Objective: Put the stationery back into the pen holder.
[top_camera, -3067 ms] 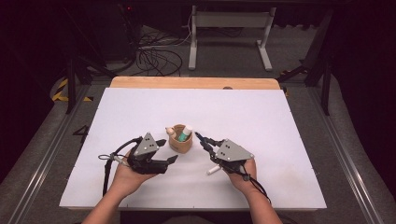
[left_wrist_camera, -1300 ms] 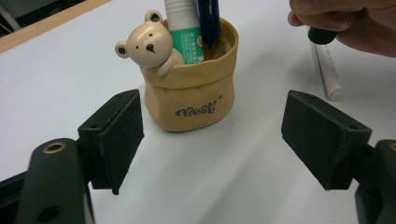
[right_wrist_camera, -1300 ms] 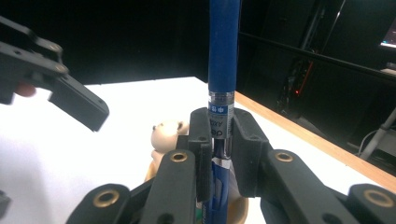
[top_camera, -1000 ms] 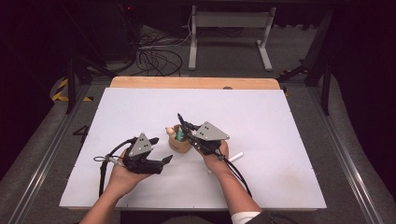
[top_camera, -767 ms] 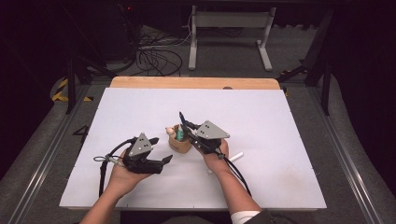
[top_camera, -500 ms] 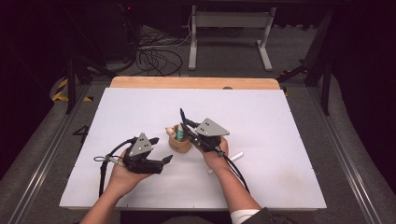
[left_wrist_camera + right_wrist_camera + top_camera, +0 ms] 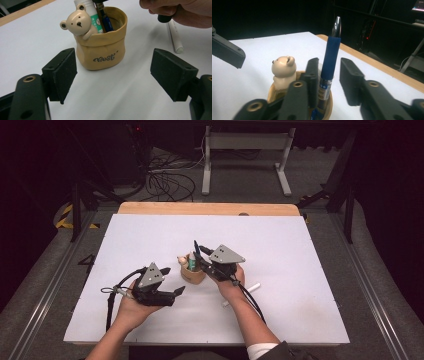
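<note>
Pen (image 7: 329, 63) standing in the tan bear pot (image 7: 103, 48), centre of the worktop (image 7: 310, 250), with the right gripper's fingers just let go.

In the right gripper view the blue-gripped pen stands upright between the right gripper (image 7: 328, 77) fingers; these have just been opening, and a gap shows on the right-hand side, so they no longer clamp it. In the high view that gripper (image 7: 199, 254) hovers over the pot at the frame's centre, and a white stick (image 7: 246, 291) lies on the worktop just right of the hand. The left gripper (image 7: 112, 75) sits low at centre-left, fingers spread wide and holding nothing, aimed at the pot, which also holds a white tube (image 7: 87, 10) behind the bear figure (image 7: 78, 25).
</note>
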Motion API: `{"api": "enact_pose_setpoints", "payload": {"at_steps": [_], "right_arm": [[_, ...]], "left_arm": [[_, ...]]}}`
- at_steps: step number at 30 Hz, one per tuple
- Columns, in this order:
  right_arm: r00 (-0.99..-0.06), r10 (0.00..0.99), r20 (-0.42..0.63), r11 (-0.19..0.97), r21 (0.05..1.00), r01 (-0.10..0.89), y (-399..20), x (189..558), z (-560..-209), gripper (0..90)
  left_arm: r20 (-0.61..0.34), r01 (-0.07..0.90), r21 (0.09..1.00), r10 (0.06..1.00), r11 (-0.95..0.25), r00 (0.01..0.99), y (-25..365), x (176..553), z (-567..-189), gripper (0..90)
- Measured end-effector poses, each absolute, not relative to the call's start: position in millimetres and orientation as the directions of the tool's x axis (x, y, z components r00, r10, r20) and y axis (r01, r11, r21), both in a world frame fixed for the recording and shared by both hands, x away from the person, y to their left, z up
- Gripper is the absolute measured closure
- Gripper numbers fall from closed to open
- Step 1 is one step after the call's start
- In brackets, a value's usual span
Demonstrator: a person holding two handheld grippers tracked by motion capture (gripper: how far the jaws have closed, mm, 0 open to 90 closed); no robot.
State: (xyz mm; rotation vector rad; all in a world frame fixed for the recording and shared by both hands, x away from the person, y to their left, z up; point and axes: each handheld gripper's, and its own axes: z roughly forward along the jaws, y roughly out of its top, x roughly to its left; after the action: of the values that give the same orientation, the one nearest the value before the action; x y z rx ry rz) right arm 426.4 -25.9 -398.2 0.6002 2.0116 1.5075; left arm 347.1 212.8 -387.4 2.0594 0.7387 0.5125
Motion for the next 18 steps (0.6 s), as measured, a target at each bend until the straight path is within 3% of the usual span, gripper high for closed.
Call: {"api": "enact_pose_setpoints", "payload": {"at_steps": [18], "right_arm": [[-0.755,0.651,-0.08,0.224,0.97,0.09,-42.3,422.9,-390.2,31.8]], "left_arm": [[0.06,0.313,0.852,0.672,-0.42,0.738,212.8,347.7,-387.8,21.7]]}}
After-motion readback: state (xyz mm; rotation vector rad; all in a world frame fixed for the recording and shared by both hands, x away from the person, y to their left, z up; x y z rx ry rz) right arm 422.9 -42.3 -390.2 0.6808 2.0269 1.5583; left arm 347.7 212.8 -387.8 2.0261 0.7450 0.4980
